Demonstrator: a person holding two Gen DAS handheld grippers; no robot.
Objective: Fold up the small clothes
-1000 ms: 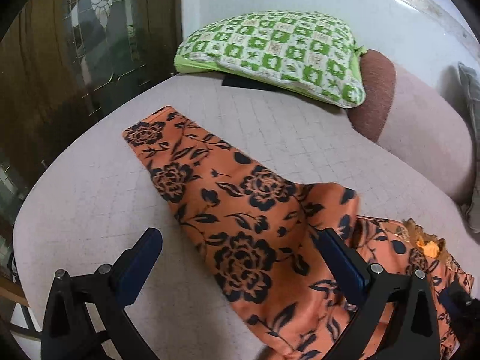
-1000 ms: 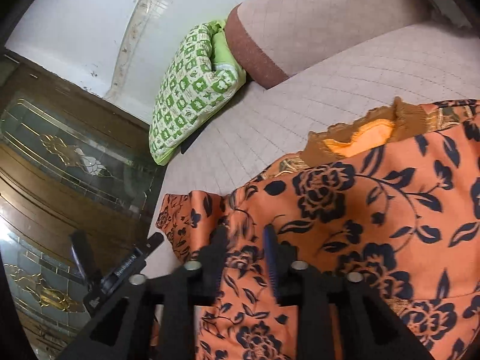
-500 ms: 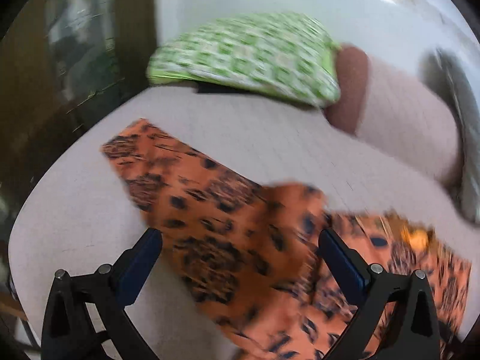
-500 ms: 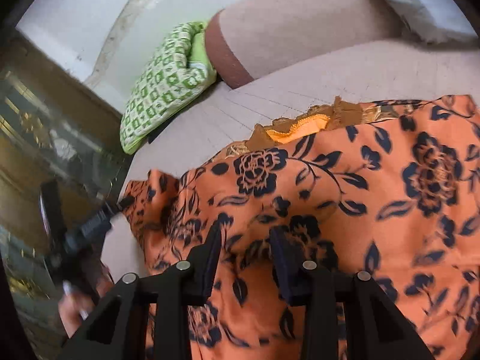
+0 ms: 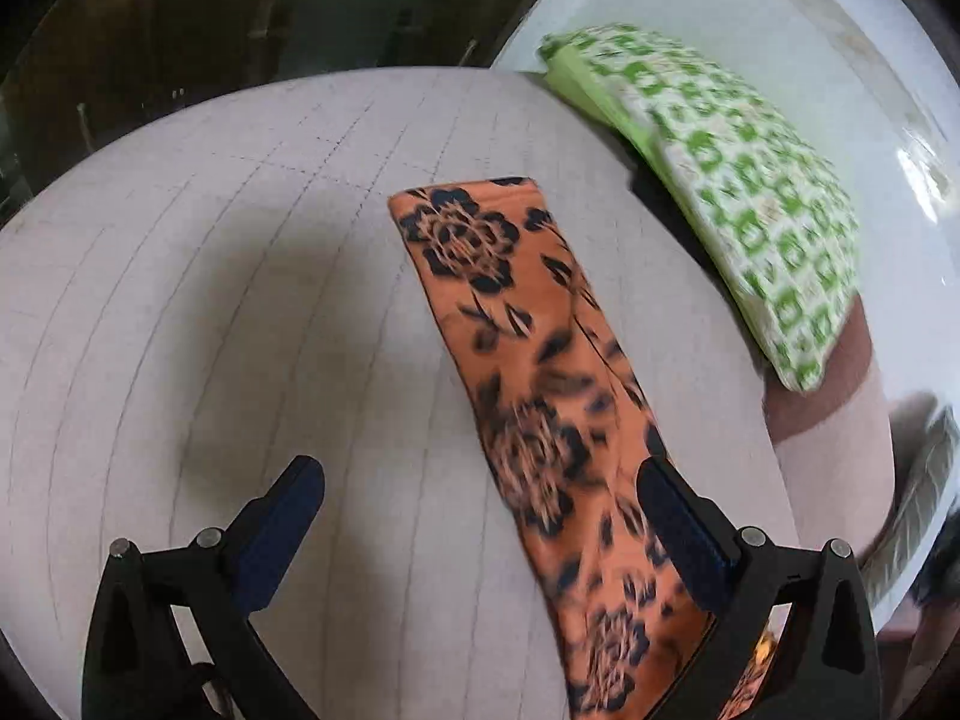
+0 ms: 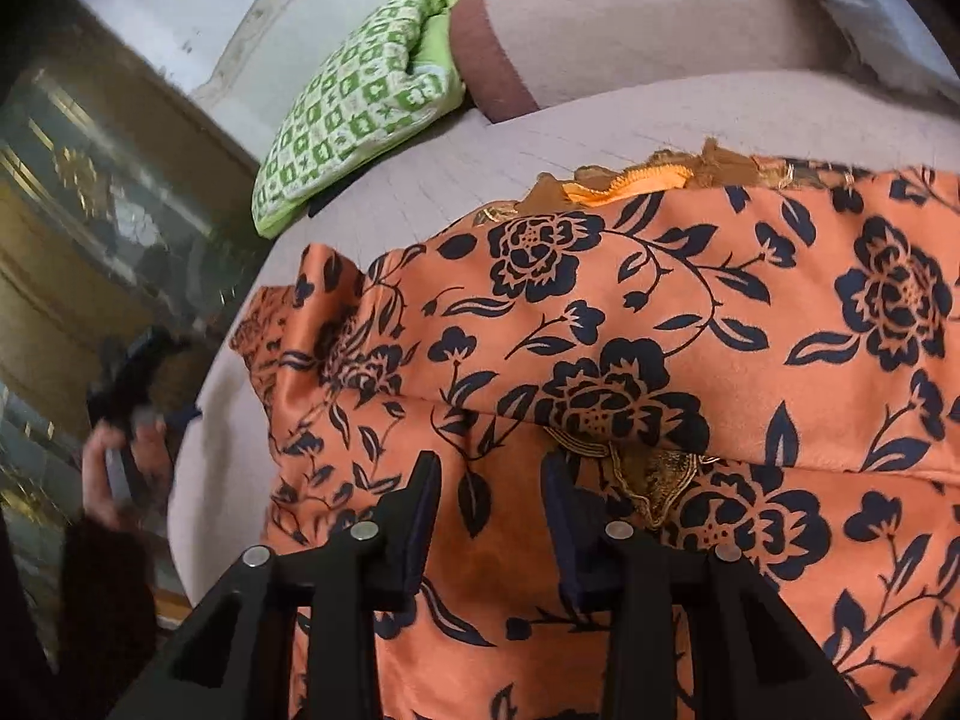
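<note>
An orange garment with dark blue flowers point(image 6: 690, 324) lies on the pale quilted bed point(image 5: 210, 300). Its body fills the right wrist view, with a gold-trimmed neckline point(image 6: 654, 480) showing under a folded-over edge. One long sleeve point(image 5: 516, 324) stretches flat across the bed in the left wrist view. My left gripper point(image 5: 480, 480) is wide open above the bed, its right finger point(image 5: 678, 516) over the sleeve's edge and nothing between the pads. It also appears blurred in a hand in the right wrist view, left gripper point(image 6: 132, 372). My right gripper point(image 6: 489, 474) hovers over the garment's body with its fingers narrowly parted, no cloth pinched.
A green checked pillow point(image 5: 738, 192) leans against the white wall at the head of the bed. A pink bolster with a brown end point(image 6: 600, 36) lies beside it. A dark wood and glass door point(image 6: 72, 192) stands past the bed's left edge.
My left gripper swung quickly sideways and rolled, from over the garment's body to the bare bed beside the sleeve. The right gripper shifted a little over the body, still narrowly parted.
</note>
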